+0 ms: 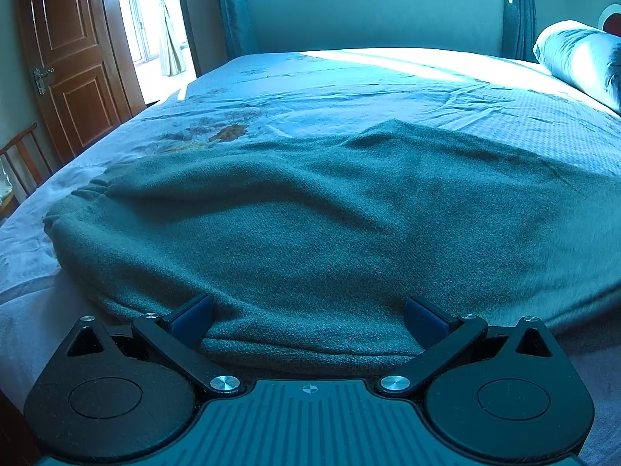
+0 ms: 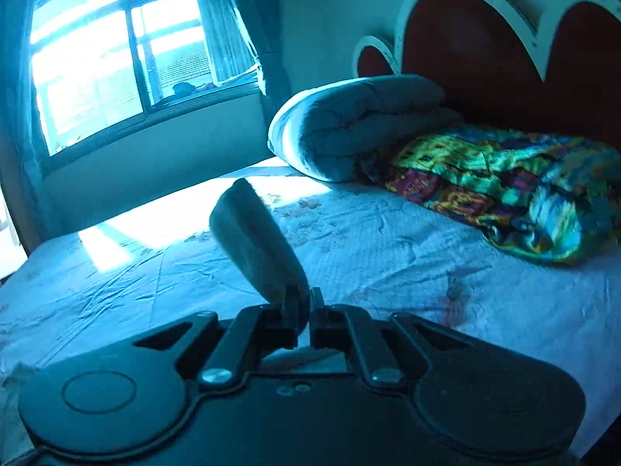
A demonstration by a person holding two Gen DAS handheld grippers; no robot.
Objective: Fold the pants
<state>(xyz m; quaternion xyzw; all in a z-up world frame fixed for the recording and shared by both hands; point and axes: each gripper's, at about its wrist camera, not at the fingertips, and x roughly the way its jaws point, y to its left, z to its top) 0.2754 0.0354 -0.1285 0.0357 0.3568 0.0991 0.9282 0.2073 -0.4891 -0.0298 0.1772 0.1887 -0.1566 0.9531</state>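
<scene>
Green knit pants lie along the bed near edge; left gripper jaws open astride the hem, right gripper clamps a raised flap, ready to carry it across.

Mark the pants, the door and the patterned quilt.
pants [image 1: 310,209], left wrist view, middle of the spread fabric
door [image 1: 73,58], left wrist view, centre panel
patterned quilt [image 2: 504,190], right wrist view, crumpled top

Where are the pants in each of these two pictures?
Left wrist view: the pants lie spread across the middle of the bed, near edge between the open left tool.
Right wrist view: a lifted strip of pants rises from the shut right tool.
Shared landmark: the rolled pale quilt.
</scene>
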